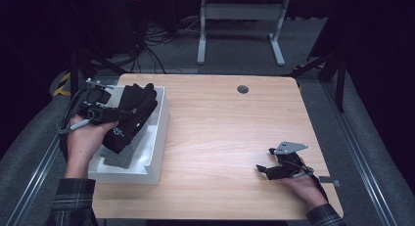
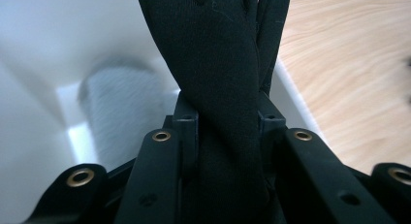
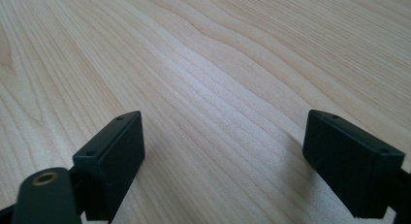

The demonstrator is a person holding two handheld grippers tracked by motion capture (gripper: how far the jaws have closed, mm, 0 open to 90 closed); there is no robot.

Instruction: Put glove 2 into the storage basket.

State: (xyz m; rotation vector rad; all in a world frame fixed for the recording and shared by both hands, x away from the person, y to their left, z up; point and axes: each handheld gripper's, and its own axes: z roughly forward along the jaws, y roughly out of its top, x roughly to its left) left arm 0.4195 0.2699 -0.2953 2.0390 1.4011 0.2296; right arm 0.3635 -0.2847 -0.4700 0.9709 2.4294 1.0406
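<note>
Wooden table (image 1: 230, 138), white bin (image 1: 157, 138) at its left edge. Black glove (image 1: 132, 116) clamped in left claw (image 1: 113, 113) above bin, dangling over grey cloth (image 1: 117, 157). Right claw (image 1: 264, 170) spread wide, empty, resting on table. Risk: limp glove slipping free or snagging bin rim.

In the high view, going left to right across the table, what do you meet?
Left tongs clamped on a black fabric glove → white plastic bin → bare wooden tabletop → open right tongs.
</note>
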